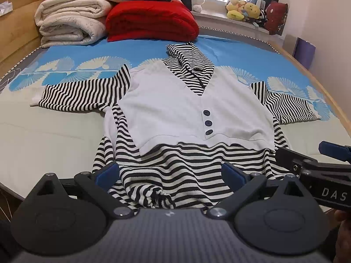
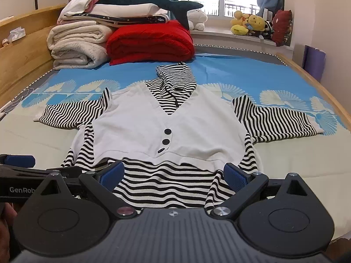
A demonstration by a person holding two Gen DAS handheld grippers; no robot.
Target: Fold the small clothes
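So the big bed with the blue fan-print sheet (image 1: 65,50) carries everything; spread flat across its middle lies the black-and-white striped knit hoodie with a white buttoned vest front (image 1: 175,109), sleeves out sideways, hem nearest the cameras; looks soft, light and floppy, so I'd pinch the hem corners or the sleeve cuffs; left tongs (image 1: 171,175) and right tongs (image 2: 174,176) both gape wide over the hem, gripping nothing.
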